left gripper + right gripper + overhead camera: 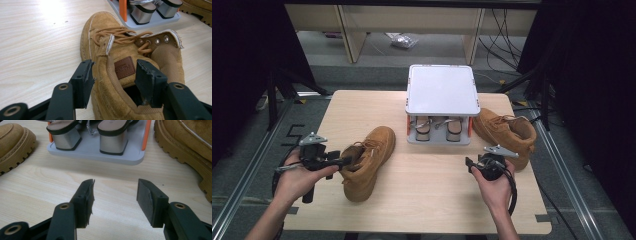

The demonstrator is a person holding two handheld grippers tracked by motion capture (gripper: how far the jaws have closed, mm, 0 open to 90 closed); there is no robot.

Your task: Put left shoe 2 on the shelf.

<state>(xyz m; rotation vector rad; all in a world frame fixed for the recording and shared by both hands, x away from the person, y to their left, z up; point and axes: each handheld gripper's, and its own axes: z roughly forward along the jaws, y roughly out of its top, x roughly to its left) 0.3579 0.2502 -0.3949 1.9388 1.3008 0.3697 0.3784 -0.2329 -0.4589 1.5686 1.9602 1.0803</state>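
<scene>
OK, we see the left gripper (113,75) w/ jaws spread around the ankle collar of the near tan boot (367,160): one outside, one inside, pads not clearly pressing. Boot lies at 9 o'clock of table centre. Right gripper (115,195) jaws spread, nothing between. Second boot (507,132) at 3 o'clock of the shoe rack (441,90).

Near boot (367,162): tan suede, matching tan laces, dark-brown leather tag on the tongue, silver eyelets; far boot (506,131): same tan, lugged sole a shade darker. Shoe rack (441,90): pale grey top and base, orange side posts, holding sandals (87,135) with metallic silver block heels and black soles. Tabletop (437,200): light wood grain; fingers (85,202) of both grippers: matte black.
</scene>
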